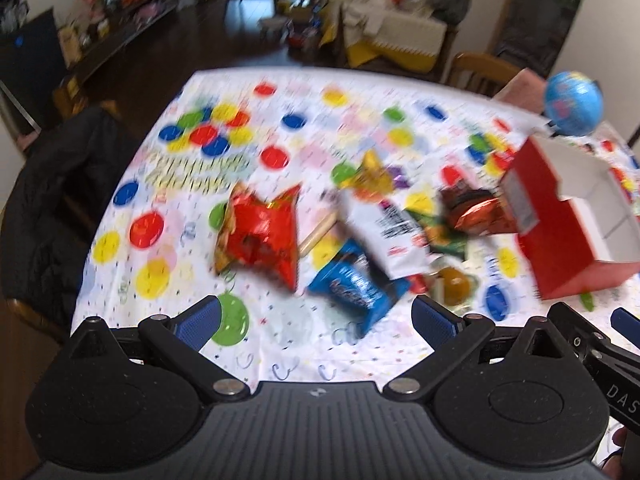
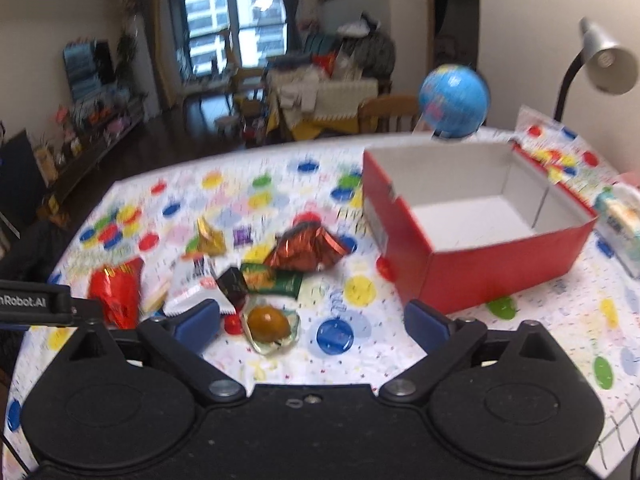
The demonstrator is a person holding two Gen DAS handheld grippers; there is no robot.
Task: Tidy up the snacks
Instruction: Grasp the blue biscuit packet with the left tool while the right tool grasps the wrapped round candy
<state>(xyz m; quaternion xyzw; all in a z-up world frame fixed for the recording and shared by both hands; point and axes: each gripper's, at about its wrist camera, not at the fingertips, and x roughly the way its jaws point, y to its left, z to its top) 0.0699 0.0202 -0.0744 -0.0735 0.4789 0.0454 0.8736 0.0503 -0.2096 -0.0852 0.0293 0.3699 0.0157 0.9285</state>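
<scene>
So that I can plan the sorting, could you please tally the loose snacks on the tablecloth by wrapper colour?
Red bag: 1
Blue packet: 1
White packet: 1
Gold packet: 1
Green packet: 1
Copper packet: 1
Black packet: 1
Clear egg pack: 1
Tan stick: 1
Total: 9; a purple patch is too blurred to count.

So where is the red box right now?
The red box stands open and empty on the table's right side in both views, right of the snack pile, with the blue globe just behind it.
</scene>
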